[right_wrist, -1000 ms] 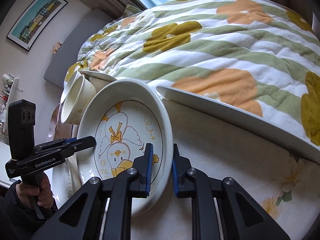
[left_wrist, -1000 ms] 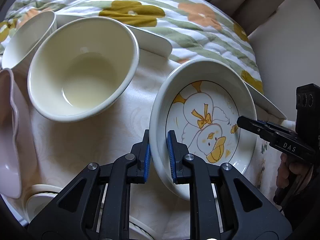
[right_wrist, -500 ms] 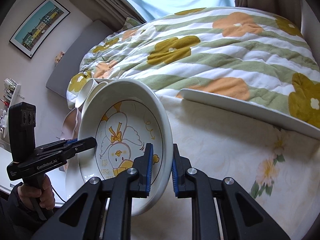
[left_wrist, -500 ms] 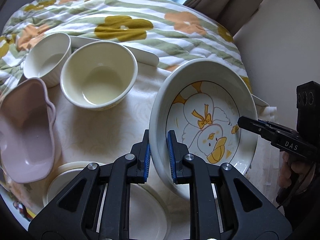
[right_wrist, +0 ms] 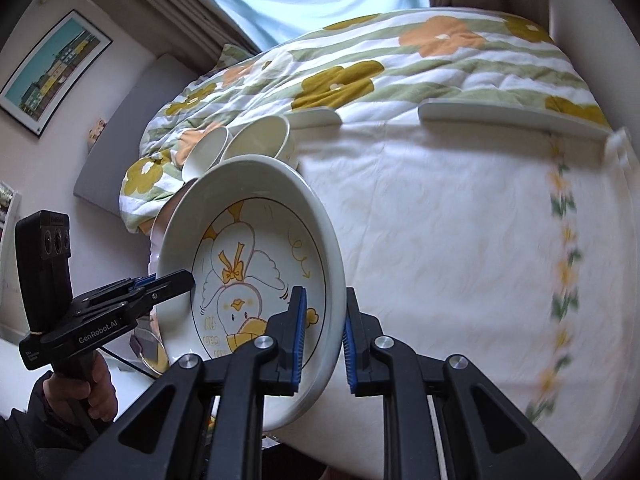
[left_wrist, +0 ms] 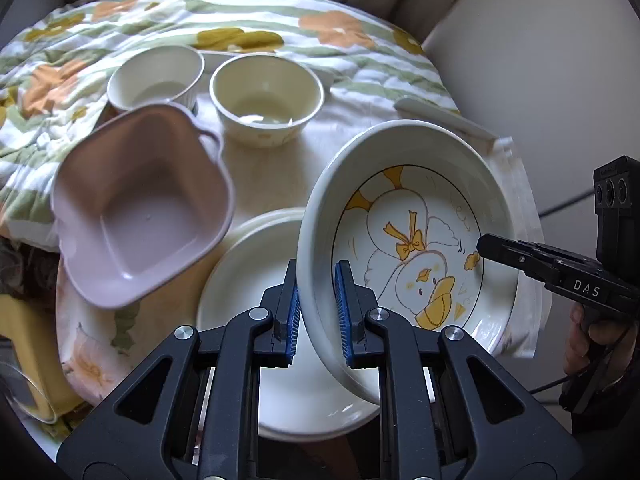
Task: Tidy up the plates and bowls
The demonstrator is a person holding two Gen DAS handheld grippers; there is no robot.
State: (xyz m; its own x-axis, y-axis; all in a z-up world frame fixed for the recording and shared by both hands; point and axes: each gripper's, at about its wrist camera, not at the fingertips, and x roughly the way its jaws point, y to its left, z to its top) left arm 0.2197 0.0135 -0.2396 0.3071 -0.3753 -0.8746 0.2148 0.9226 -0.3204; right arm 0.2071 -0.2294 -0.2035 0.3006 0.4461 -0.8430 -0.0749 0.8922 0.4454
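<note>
Since a second ago: both grippers have carried the duck plate (left_wrist: 416, 240) up and across, so the pink dish (left_wrist: 140, 208) and a stack of plain white plates (left_wrist: 256, 280), mostly out of sight before, now fill the left wrist view.
Left gripper (left_wrist: 317, 312): jaws clenched on the plate's near rim, one blue pad inside the rim and one outside.
Right gripper (right_wrist: 323, 332): jaws clamped on the opposite rim in the same way; in the left wrist view its black tip reaches in from the right.
Duck plate: white and deep, with a cartoon duck wearing a yellow bow; held tilted in the air between the two grippers, above the table, overlapping the right side of the white stack.
White plates: stacked at the near edge of the table, directly beneath the left gripper.
Pink dish: squarish, with a small handle, empty, at the table's left edge, just beside the stack.
Two cream bowls: a ribbed one (left_wrist: 156, 76) and a rounder one (left_wrist: 267, 98), side by side at the far edge, both empty.
Table (right_wrist: 440, 240): covered by a pale cloth with a flower border.
Bed quilt (right_wrist: 400, 64): green stripes with orange and mustard flowers, beyond the far edge.
Hand (right_wrist: 76, 390): grips the left tool's handle.
</note>
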